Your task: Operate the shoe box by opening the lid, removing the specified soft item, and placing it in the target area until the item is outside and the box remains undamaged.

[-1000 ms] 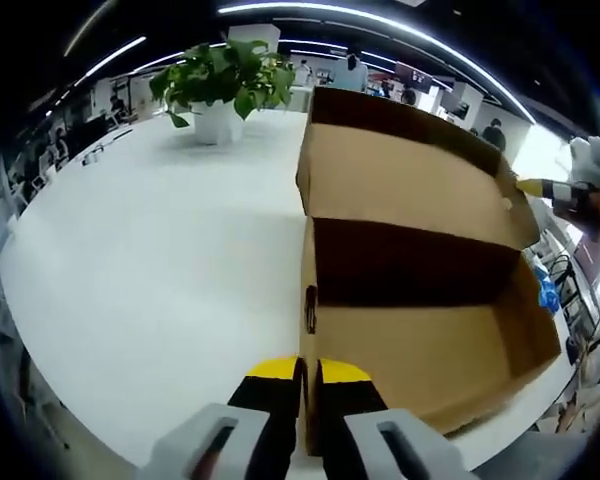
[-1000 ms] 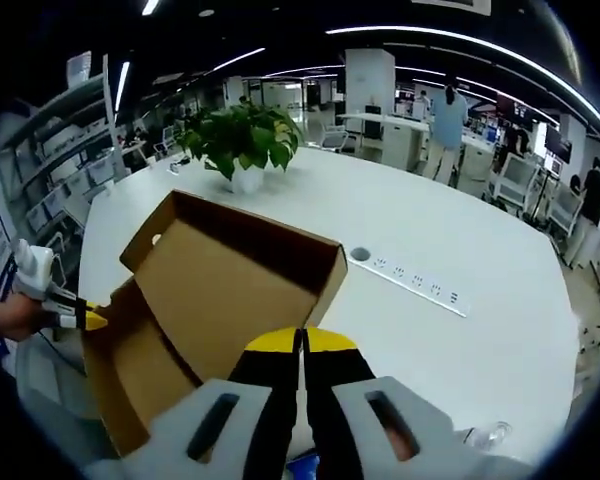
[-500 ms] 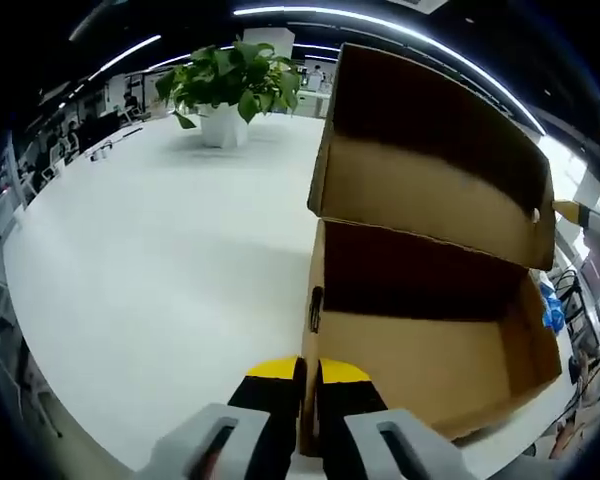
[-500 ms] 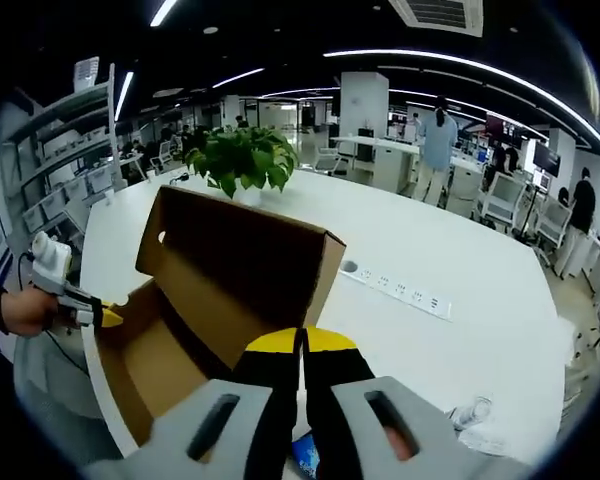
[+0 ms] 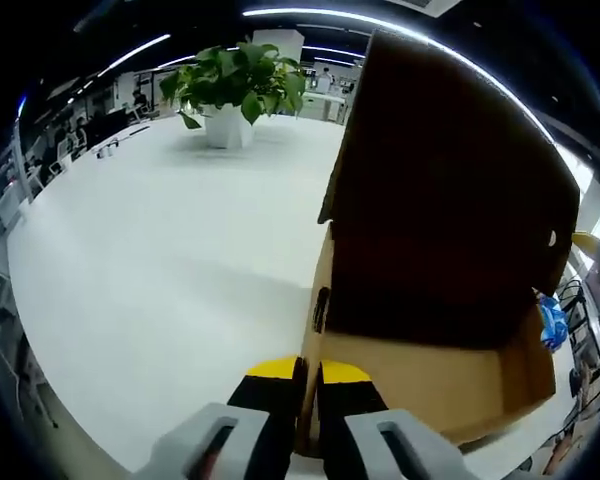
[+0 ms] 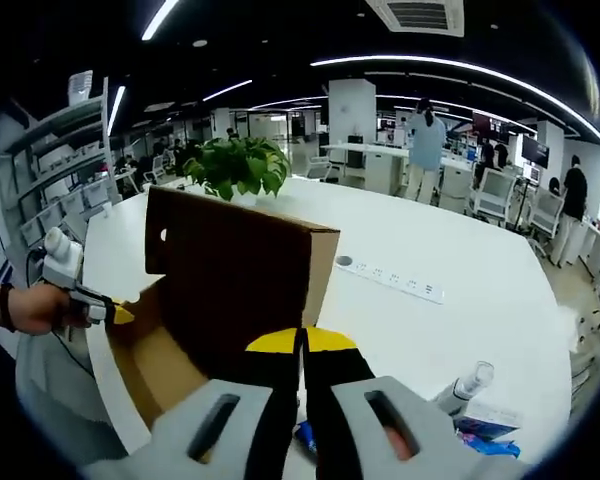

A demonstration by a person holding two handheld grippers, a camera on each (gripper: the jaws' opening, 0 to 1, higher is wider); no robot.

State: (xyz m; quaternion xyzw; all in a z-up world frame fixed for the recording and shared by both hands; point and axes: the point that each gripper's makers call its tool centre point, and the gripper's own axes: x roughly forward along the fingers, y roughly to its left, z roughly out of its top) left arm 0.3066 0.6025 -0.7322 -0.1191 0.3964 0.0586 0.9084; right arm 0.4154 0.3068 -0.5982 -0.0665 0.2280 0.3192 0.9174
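A brown cardboard shoe box (image 5: 420,375) stands on the white table (image 5: 160,260). Its hinged lid (image 5: 450,200) is raised almost upright, dark inner side facing me. My left gripper (image 5: 308,372) is shut on the box's near side wall at a corner. The floor of the box that shows is bare cardboard. In the right gripper view the lid (image 6: 225,285) rises in front of my right gripper (image 6: 302,342), which is shut on the lid's free edge. The left gripper (image 6: 108,312), in a hand, shows at the box's far corner. A yellow tip of the right gripper (image 5: 588,241) sits by the lid's corner.
A potted plant (image 5: 235,85) stands at the table's far side (image 6: 235,165). A socket strip (image 6: 390,280) is set into the tabletop. A small spray bottle (image 6: 462,385) and blue packets (image 6: 480,430) lie right of the box. People stand at desks behind (image 6: 425,135).
The lid has swung up from a low slant to nearly upright, carried by my right gripper. My left gripper has kept its hold on the box wall.
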